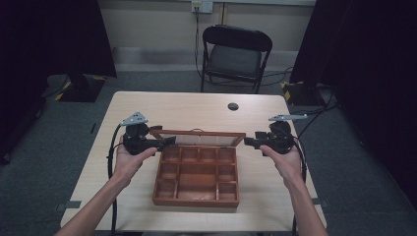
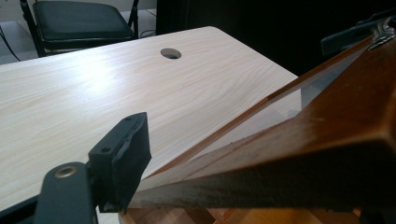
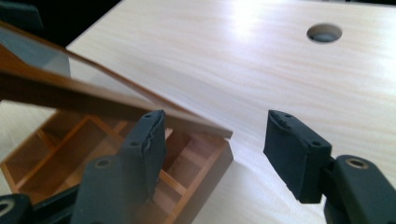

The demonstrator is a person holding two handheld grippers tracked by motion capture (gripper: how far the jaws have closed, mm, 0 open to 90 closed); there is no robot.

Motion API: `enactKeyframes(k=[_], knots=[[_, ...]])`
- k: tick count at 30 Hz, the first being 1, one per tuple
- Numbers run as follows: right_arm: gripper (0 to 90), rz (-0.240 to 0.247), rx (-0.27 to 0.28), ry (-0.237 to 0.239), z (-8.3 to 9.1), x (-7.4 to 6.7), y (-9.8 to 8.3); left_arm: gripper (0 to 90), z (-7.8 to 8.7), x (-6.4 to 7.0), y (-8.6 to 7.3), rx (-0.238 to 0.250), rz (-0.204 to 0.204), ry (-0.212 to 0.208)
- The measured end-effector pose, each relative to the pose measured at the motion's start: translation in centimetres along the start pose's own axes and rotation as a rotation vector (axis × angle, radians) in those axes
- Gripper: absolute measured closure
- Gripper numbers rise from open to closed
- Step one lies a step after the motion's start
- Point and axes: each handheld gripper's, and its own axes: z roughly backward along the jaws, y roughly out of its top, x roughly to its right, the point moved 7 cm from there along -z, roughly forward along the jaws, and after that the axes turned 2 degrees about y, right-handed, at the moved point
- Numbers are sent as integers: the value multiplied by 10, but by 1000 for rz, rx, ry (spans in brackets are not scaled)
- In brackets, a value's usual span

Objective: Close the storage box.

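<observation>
The wooden box (image 1: 196, 174) sits near the front edge of the desk (image 1: 147, 105), at the middle. Its glass lid (image 1: 199, 138) is lifted and stands tilted over the back row of compartments. The left tongs (image 1: 167, 142) pinch the lid's left end. The right tongs (image 1: 247, 142) are spread, close to the lid's right corner, with nothing between them.

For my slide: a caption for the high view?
Two handheld grippers flank a wooden compartment box, its glass lid raised.
</observation>
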Motion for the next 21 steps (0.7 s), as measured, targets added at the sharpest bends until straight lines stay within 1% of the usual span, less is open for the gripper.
enactKeyframes(k=[1,2,3,5,6,7,8,9,10,12,13,14,15,16,18,19,20,21], knots=[[390,-3,5,2,1,-1,2,221,0,1,0,-1,-3,0],[391,4,12,6,3,-3,5,220,0,1,-1,-3,-10,2],[395,24,26,9,5,-7,11,210,0,2,-1,-9,-15,3],[397,33,28,12,6,-9,14,204,1,2,-2,-14,-23,5],[420,48,36,8,7,-13,18,201,1,2,-2,-16,-26,8],[411,65,46,12,9,-18,25,196,1,3,-3,-19,-27,3],[411,65,52,25,10,-21,28,196,1,4,-4,-22,-32,6],[413,71,58,35,11,-24,32,195,1,5,-5,-22,-27,3],[413,71,58,35,11,-24,32,194,1,5,-5,-22,-27,3],[432,85,72,62,11,-33,39,187,2,7,-7,-28,-38,3],[462,109,60,89,9,-41,44,159,1,8,-9,-43,-41,-2],[485,114,63,96,8,-45,46,155,1,8,-9,-43,-41,-2],[493,123,60,116,6,-51,48,156,1,8,-11,-57,-50,-8],[504,134,49,132,4,-56,50,155,1,10,-12,-58,-36,-12],[531,159,32,159,0,-67,52,156,2,10,-14,-58,-47,-10],[548,164,27,177,-1,-72,54,157,2,11,-15,-57,-47,-7],[565,175,22,206,-2,-78,55,156,2,11,-15,-53,-40,-9],[565,175,22,206,-2,-78,55,157,2,11,-15,-53,-40,-9]])
